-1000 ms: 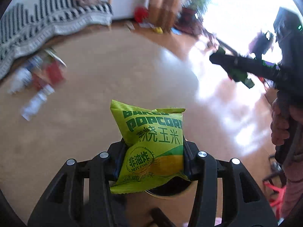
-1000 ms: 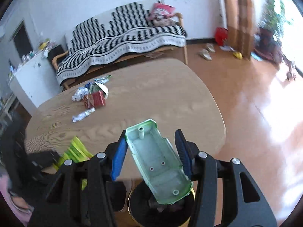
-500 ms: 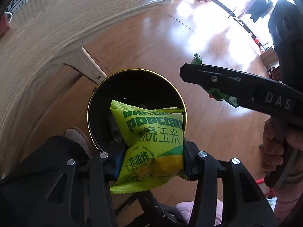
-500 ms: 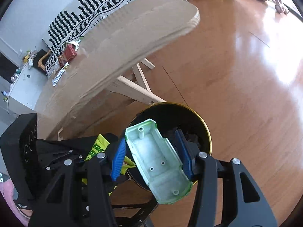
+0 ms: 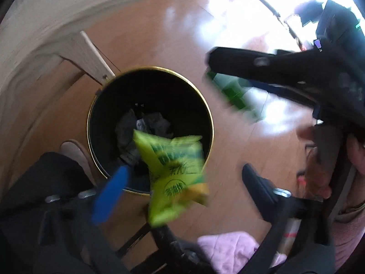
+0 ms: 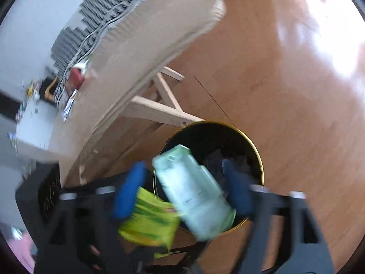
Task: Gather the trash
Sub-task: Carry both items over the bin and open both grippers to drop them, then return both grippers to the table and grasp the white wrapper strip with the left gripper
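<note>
1. Both grippers are now being held low over the bin, where a second ago they were being carried up at tabletop height; the popcorn bag and the green plastic tray, clamped then, are now being let go.
2. The left gripper is being opened, its blue pad swung wide, and the bag between its jaws is no longer being pressed; it is being dropped, blurred, over the near rim of the bin.
3. The right gripper is likewise being opened, and the tray between its blue pads is being released, tilted, above the bin's mouth.
4. The grippers are being pointed steeply downward, probably so that both pieces are being aimed into the opening rather than onto the floor.
5. The bin is being kept beside the table leg, within reach of the table.
6. Counted: one bin, one bag, one tray, two grippers. Dark crumpled rubbish is being held in the bin already; its pieces cannot be counted.
7. More litter is being left on the tabletop, too blurred to count.
</note>
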Motion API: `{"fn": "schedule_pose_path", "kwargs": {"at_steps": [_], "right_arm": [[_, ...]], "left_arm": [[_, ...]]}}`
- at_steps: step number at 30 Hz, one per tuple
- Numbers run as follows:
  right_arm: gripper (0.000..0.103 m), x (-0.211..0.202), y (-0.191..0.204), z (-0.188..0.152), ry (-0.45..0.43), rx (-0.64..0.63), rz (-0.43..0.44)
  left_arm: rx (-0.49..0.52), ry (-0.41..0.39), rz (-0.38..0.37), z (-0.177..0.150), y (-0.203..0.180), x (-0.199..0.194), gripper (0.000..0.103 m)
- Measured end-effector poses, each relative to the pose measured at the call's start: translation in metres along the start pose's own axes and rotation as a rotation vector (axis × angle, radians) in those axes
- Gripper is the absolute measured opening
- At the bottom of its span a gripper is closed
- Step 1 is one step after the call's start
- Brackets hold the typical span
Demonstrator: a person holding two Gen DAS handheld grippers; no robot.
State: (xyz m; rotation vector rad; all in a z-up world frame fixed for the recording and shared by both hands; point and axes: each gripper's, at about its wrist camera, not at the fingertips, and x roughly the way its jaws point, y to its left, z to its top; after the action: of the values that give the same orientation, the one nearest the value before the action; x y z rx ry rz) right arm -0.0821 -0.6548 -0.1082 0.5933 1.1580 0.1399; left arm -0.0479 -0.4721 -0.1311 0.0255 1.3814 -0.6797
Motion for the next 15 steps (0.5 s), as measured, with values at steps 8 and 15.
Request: {"fn": "schedule_pose_path", "kwargs": {"at_steps": [8, 15], "right_arm": [[0.096, -0.037, 0.002, 0.010, -0.238, -0.066, -0.201], [0.096, -0.019, 0.033, 0.039, -0.258, -0.086, -0.230]], "left_arm": [[-0.029, -0.187, 0.007, 0.008, 0.029, -0.086, 0.097], [-0.216, -0.494, 0.203, -0.001, 0.120, -0.224, 0.097]]}}
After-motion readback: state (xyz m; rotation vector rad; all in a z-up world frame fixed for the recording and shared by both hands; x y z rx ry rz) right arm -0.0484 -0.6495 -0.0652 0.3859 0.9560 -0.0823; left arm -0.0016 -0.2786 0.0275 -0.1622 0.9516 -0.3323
